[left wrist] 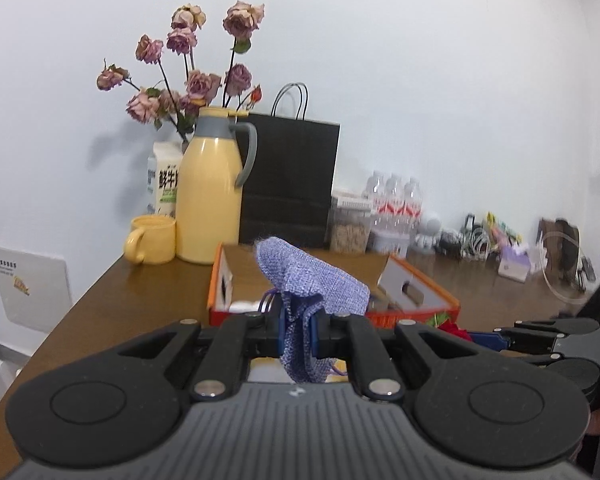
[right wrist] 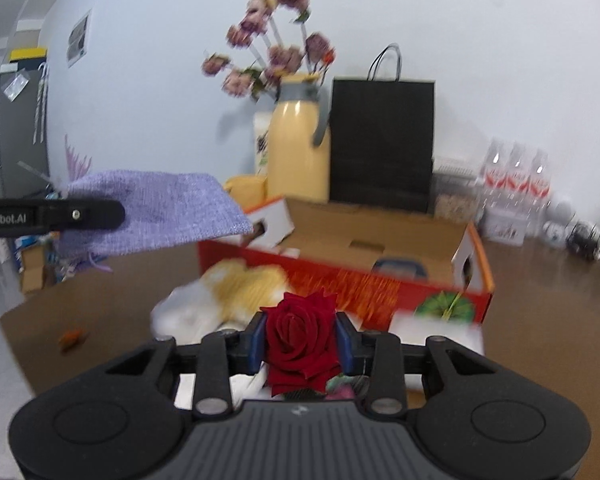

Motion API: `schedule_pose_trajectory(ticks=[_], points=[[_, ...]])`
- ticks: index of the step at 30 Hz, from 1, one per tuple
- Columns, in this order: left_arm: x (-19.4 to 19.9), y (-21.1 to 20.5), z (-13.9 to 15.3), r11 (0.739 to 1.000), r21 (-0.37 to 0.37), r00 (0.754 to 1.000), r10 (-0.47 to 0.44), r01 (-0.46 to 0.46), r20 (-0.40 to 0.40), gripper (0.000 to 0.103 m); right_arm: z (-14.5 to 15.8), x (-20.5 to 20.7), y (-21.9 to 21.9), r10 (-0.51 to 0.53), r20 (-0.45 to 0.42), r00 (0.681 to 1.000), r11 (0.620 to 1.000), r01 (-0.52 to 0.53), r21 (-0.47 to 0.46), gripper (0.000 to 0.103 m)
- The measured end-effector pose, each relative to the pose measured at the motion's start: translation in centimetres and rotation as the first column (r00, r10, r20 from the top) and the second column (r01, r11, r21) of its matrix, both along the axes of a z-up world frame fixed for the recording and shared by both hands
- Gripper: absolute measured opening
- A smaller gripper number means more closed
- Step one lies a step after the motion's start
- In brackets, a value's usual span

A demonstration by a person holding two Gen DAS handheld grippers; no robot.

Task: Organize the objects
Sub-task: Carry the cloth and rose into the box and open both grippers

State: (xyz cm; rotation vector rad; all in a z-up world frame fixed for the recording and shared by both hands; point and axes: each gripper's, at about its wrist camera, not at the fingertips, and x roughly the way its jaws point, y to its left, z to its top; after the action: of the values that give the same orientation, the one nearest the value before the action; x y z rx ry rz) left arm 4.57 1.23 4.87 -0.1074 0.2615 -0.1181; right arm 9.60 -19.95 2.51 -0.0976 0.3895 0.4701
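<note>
Carrying two items toward the orange cardboard box (right wrist: 440, 300) on the brown table (left wrist: 112, 300). Left gripper (left wrist: 299, 334) clamped on a purple woven drawstring pouch (left wrist: 312, 280), raised above the near left edge of the box; limp, coarse weave, cords dangling underneath. Right gripper (right wrist: 302, 344) pinched on a deep red rose (right wrist: 300, 340), low and just short of the near box wall; petals full, soft, easily bruised. Best done by lifting clear of the wall, lowering well inside, then releasing gently, pouch first. Far behind: yellow thermos jug (left wrist: 212, 188), black paper bag (left wrist: 290, 180).
</note>
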Motion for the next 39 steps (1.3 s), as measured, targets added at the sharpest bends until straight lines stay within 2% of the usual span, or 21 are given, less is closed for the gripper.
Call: schedule_pose_trajectory(ticks=[7, 14, 20, 25, 28, 33, 36, 37, 39], points=[[4.8, -1.1, 2.0, 0.999, -0.038, 0.999, 0.019, -0.017, 0.046, 0.011, 1.5, 5.3, 0.1, -0.057, 0.047, 0.997, 0.998, 0.056, 0.021, 0.034], [10.4, -2.2, 2.1, 0.997, -0.065, 0.998, 0.052, -0.051, 0.018, 0.012, 2.0, 10.8, 0.2, -0.121, 0.057, 0.991, 0.992, 0.118, 0.051, 0.034], [15.4, -2.8, 0.4, 0.990, -0.103, 0.995, 0.090, -0.094, -0.045, 0.011, 1.2, 15.0, 0.4, -0.162, 0.043, 0.986, 0.986, 0.159, 0.056, 0.034], [19.3, -3.8, -2.0, 0.989, -0.078, 0.986, 0.112, -0.122, -0.121, 0.012, -0.8, 17.1, 0.6, -0.193, 0.022, 0.981, 0.981, 0.193, 0.032, 0.034], [20.0, -3.7, -3.1, 0.991, -0.055, 0.982, 0.112, -0.121, -0.153, 0.012, -1.7, 17.5, 0.7, -0.185, -0.002, 0.983, 0.983, 0.185, 0.014, 0.034], [19.8, -3.6, -3.6, 0.989, -0.037, 0.979, 0.133, -0.140, -0.154, 0.013, -2.4, 17.8, 0.8, -0.194, -0.021, 0.981, 0.981, 0.194, 0.003, 0.034], [19.6, -3.8, -3.5, 0.989, -0.027, 0.980, 0.138, -0.143, -0.144, 0.025, -2.4, 17.6, 0.7, -0.203, -0.016, 0.979, 0.979, 0.203, 0.008, 0.040], [19.6, -3.9, -3.4, 0.988, -0.023, 0.980, 0.145, -0.150, -0.138, 0.035, -2.5, 17.6, 0.7, -0.207, -0.016, 0.978, 0.978, 0.207, 0.007, 0.042], [19.3, -3.9, -3.2, 0.987, -0.019, 0.980, 0.158, -0.161, -0.119, 0.044, -2.6, 17.7, 0.6, -0.209, -0.028, 0.977, 0.978, 0.209, 0.000, 0.047]])
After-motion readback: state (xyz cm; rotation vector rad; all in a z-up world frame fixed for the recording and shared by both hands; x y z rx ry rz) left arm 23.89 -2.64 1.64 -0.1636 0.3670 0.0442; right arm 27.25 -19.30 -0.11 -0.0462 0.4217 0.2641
